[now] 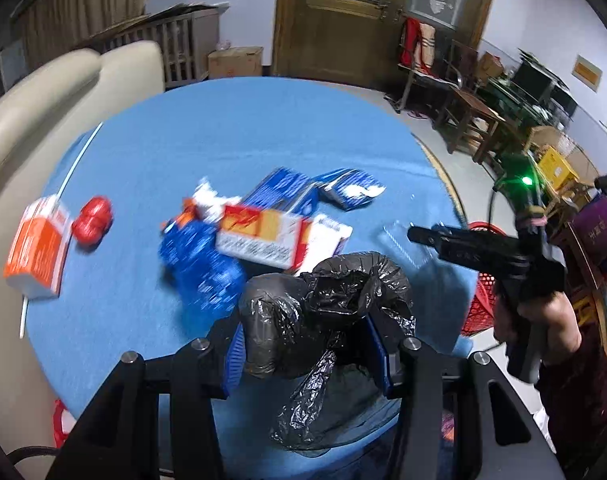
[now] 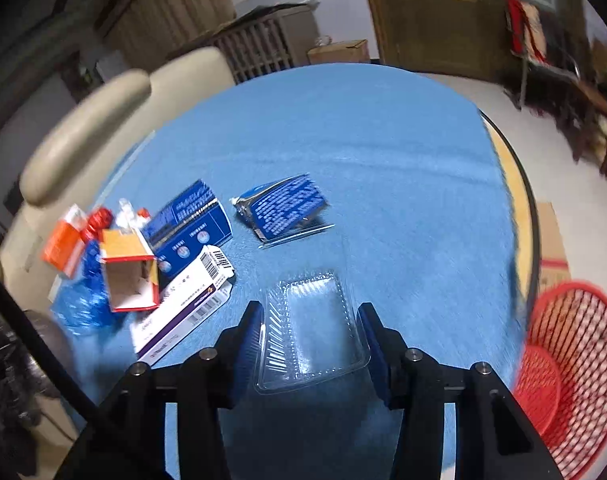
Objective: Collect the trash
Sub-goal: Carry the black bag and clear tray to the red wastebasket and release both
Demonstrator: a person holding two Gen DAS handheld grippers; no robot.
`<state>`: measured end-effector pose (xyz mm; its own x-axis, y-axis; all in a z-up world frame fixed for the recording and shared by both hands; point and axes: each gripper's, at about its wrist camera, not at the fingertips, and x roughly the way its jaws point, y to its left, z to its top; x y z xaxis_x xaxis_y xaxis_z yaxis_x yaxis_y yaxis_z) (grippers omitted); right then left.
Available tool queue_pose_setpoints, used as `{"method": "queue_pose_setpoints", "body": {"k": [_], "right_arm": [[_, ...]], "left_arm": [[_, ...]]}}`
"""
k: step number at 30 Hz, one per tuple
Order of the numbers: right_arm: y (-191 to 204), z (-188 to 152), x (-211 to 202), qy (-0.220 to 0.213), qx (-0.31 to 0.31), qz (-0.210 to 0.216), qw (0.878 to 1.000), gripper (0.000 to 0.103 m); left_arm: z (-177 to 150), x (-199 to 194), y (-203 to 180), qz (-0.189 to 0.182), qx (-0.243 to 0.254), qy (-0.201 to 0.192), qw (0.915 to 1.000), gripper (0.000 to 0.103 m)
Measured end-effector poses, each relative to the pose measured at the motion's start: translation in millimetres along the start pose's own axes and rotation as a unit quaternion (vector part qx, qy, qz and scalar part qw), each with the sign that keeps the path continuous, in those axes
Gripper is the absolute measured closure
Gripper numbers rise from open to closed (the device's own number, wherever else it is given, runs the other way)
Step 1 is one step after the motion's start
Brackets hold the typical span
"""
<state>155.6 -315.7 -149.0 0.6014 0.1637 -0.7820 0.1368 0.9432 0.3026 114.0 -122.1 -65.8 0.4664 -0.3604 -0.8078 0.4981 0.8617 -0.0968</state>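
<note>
Over a blue-clothed table (image 2: 383, 152), the right tool (image 2: 309, 340) is clamping a clear plastic tray (image 2: 311, 328) at lower centre; the left tool (image 1: 307, 344) is gripping a black trash bag (image 1: 323, 308).

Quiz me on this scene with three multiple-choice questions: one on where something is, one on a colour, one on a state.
1. Where is the red basket? A on the sofa; B among the boxes; C past the table's right edge.
2. What colour is the cloth? A green; B blue; C white.
3. The right tool is: A shut on the clear tray; B wide open over nothing; C shut on a red ball.

Answers: C, it sits beyond the rim; B, the cloth is plainly blue; A, its pads press the tray's sides.
</note>
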Motion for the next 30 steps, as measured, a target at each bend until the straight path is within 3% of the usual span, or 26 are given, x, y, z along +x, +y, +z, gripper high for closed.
{"method": "queue_pose_setpoints", "body": {"k": [7, 16, 23, 27, 30], "right_arm": [[-85.3, -40.6, -67.8, -0.048, 0.109, 0.014, 0.993, 0.052], [-205.2, -109.5, -128.9, -0.078, 0.28, -0.01, 0.957, 0.048], [-235.3, -130.1, -128.8, -0.07, 0.337, 0.017, 0.939, 0.039], [-247.6, -136.4, -129.5, -0.081, 0.36, 0.032, 0.929, 0.035], [-256.4, -138.5, -132.5, -0.092, 0.366, 0.03, 0.925, 0.035]], "left_arm": [[31.8, 26.8, -76.4, -0.023, 0.08, -0.001, 0.9965, 0.05], [48.4, 79.4, -200.5, -0.074, 0.178, 0.028, 0.9808, 0.049], [51.3, 112.6, -284.5, -0.08, 0.24, 0.036, 0.9668, 0.041], [51.9, 125.2, -301.0, -0.075, 0.254, 0.047, 0.9631, 0.036], [52.1, 126.6, -298.2, -0.074, 0.247, 0.049, 0.9651, 0.036]]}}
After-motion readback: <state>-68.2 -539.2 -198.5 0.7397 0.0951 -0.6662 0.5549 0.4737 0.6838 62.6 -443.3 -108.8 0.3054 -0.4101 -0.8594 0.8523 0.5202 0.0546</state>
